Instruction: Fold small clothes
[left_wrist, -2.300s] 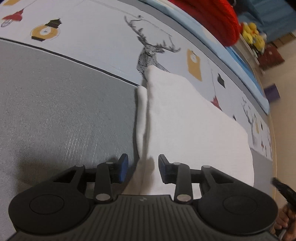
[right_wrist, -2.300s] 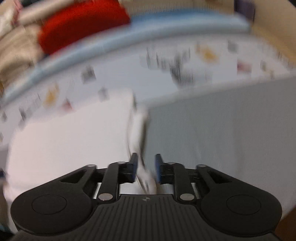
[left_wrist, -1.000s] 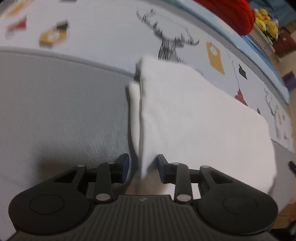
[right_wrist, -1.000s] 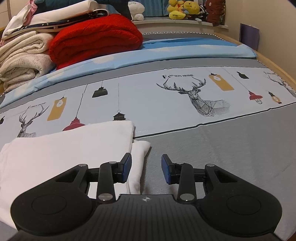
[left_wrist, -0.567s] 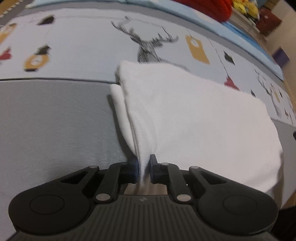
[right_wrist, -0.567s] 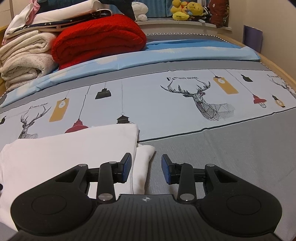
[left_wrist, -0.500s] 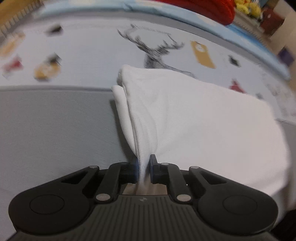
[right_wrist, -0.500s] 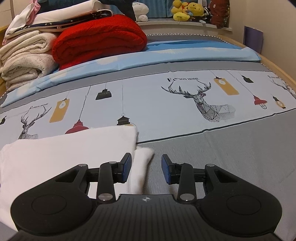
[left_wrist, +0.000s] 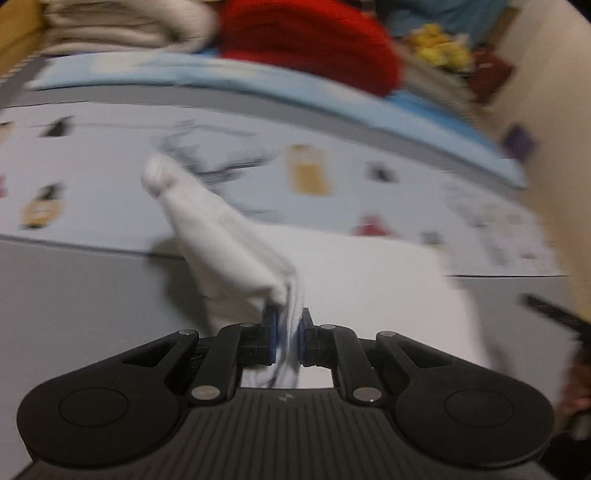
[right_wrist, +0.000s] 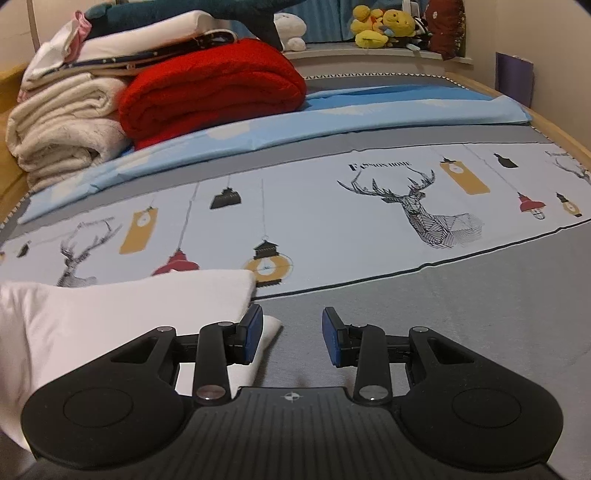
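White garment: a soft, matte white garment (left_wrist: 369, 280) lies folded flat on the bed near its front edge; in the right wrist view its rounded, padded fold (right_wrist: 122, 314) sits at lower left, with a smaller white flap poking out beside it.
Lifted corner: one end of the cloth is drawn up into a bunched, cone-like ridge (left_wrist: 221, 251) with a knobbly tip, blurred in the left wrist view.
Left gripper: the left gripper (left_wrist: 288, 332) has its blue pads pressed in on gathered layers of the white cloth, pinching them.
Right gripper: the right gripper (right_wrist: 291, 334) is spread wide and holds nothing; its left pad sits just over the white flap, its right pad over bare grey fabric.
Bed cover: a smooth bed sheet (right_wrist: 369, 229), pale with printed deer heads and hanging lanterns, edged by a grey woven band in front.
Stacked bedding: a thick red knitted blanket (right_wrist: 210, 88), rolled, lies beside folded cream towels (right_wrist: 62, 125) with fuzzy pile.
Shelf: yellow plush toys (right_wrist: 376, 22) sit on the ledge behind the bed.
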